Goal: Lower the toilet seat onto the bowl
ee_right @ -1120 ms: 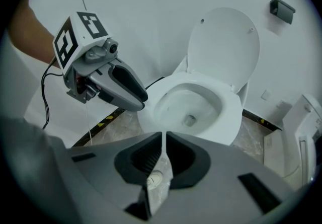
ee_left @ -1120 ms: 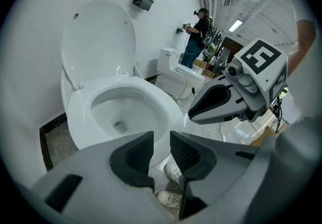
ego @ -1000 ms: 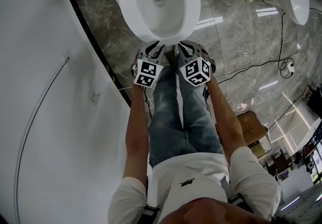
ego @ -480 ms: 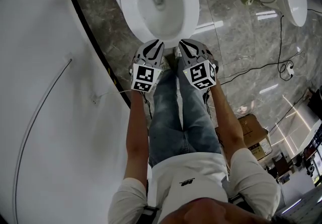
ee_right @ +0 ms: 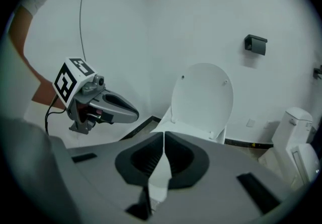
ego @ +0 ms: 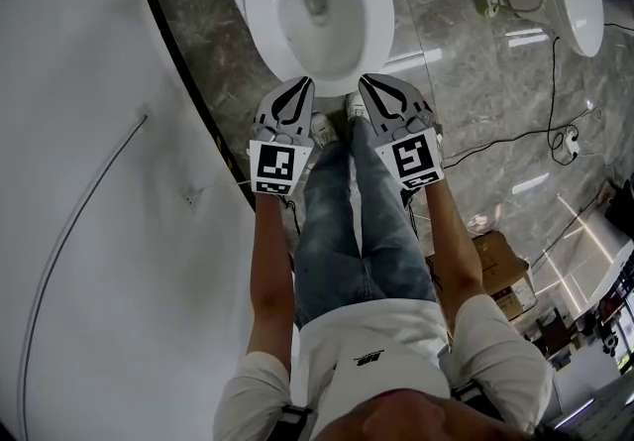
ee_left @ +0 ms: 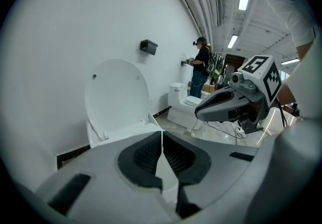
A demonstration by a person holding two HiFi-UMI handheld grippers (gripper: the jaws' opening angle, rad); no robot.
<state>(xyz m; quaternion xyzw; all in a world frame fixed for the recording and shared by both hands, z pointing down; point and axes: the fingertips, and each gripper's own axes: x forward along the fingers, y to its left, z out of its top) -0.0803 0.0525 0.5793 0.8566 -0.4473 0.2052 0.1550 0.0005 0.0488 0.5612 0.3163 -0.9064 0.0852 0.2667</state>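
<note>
Left gripper [ego: 306,81] rose; toilet seat [ego: 377,23] lies flat, front toward it.

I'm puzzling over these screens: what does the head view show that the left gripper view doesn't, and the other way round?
Only the head view shows the person's jeans and the inside of the toilet bowl. Only the left gripper view shows a black box on the wall and another person standing far off. Both show the neighbouring toilet and the right claw, shut and empty.
</note>
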